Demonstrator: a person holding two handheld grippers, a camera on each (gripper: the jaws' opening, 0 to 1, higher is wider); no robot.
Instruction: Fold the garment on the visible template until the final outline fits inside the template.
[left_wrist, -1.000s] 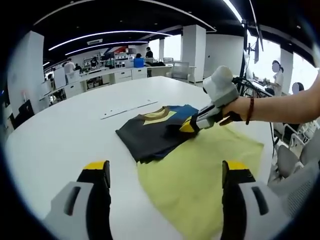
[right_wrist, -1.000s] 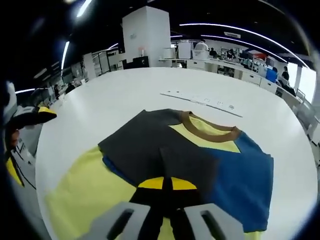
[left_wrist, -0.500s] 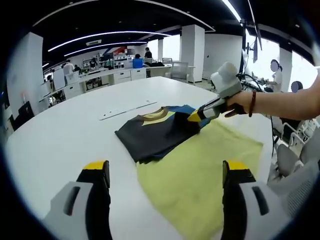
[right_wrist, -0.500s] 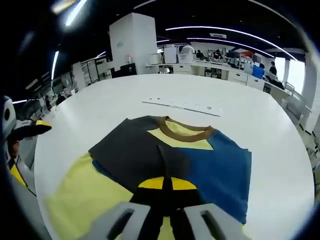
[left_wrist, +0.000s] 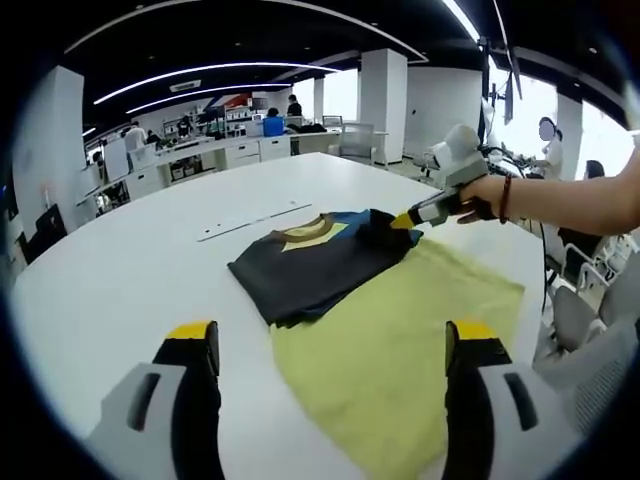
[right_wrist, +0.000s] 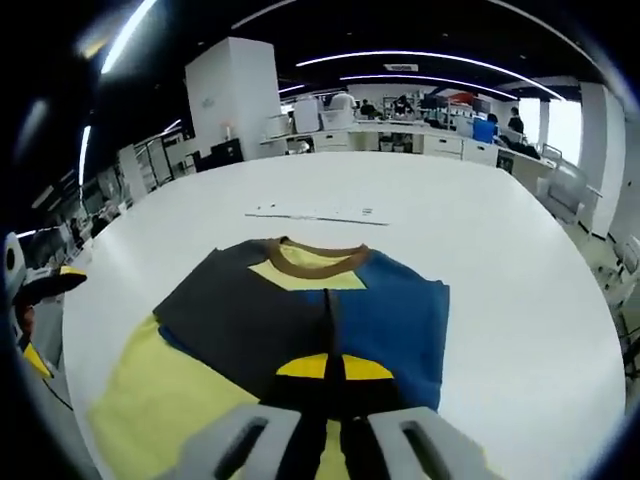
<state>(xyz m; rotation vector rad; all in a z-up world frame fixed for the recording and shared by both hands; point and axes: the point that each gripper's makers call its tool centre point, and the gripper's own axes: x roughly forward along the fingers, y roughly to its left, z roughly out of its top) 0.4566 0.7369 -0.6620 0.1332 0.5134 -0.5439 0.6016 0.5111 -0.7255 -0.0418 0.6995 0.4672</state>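
A folded garment (left_wrist: 305, 258), dark grey and blue with a yellow chest and brown collar, lies on the white round table (left_wrist: 120, 270), partly over a pale yellow template sheet (left_wrist: 400, 330). My right gripper (left_wrist: 413, 218), held by a hand, is shut on the garment's right edge. In the right gripper view its closed jaws (right_wrist: 328, 368) pinch a raised ridge of dark fabric, with the garment (right_wrist: 300, 300) spread ahead and the template (right_wrist: 160, 400) at lower left. My left gripper (left_wrist: 330, 340) stands open above the table's near side, apart from the cloth.
A thin white strip (left_wrist: 255, 218) lies on the table beyond the collar, the same strip (right_wrist: 315, 213) ahead in the right gripper view. Office chairs (left_wrist: 585, 310) stand past the table's right edge. Desks and people fill the far background.
The right gripper has moved up and away toward the table's far right, still pinching the garment's edge and drawing it along. The left gripper has stayed put and open.
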